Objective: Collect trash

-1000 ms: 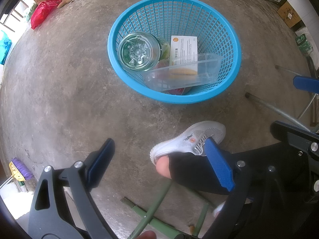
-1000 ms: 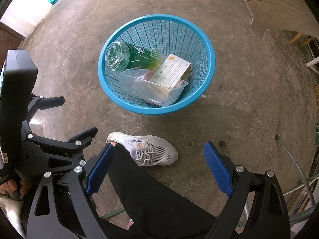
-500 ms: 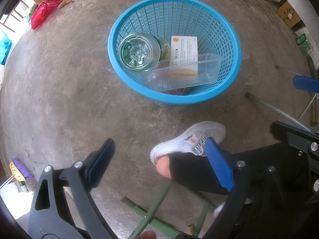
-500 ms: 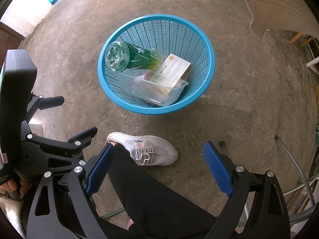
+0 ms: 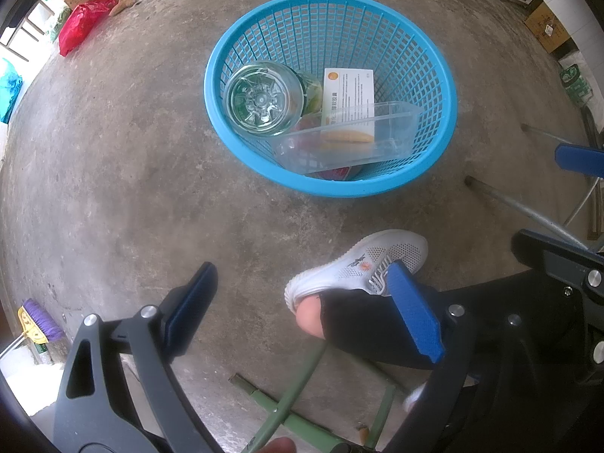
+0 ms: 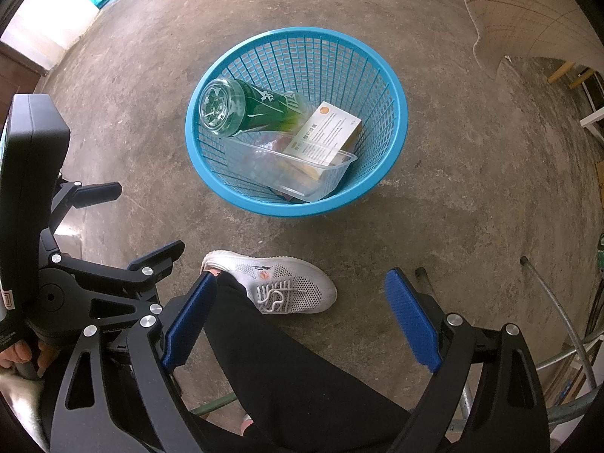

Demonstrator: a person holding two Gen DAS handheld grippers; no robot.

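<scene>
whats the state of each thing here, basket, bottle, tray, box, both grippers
blue basket: upright on the concrete floor, holding trash
green bottle: in the basket, tilted, base up against the rim
clear plastic tray: in the basket, leaning
paper box: in the basket, propped in the tray
left gripper: open, empty
right gripper: open, empty

A blue mesh basket (image 6: 392,87) on the concrete floor holds a green bottle (image 6: 249,111) lying tilted, a clear plastic tray (image 6: 302,173) and a white box (image 6: 324,136).

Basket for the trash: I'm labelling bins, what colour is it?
Blue basket, clearest in right wrist view.
</scene>
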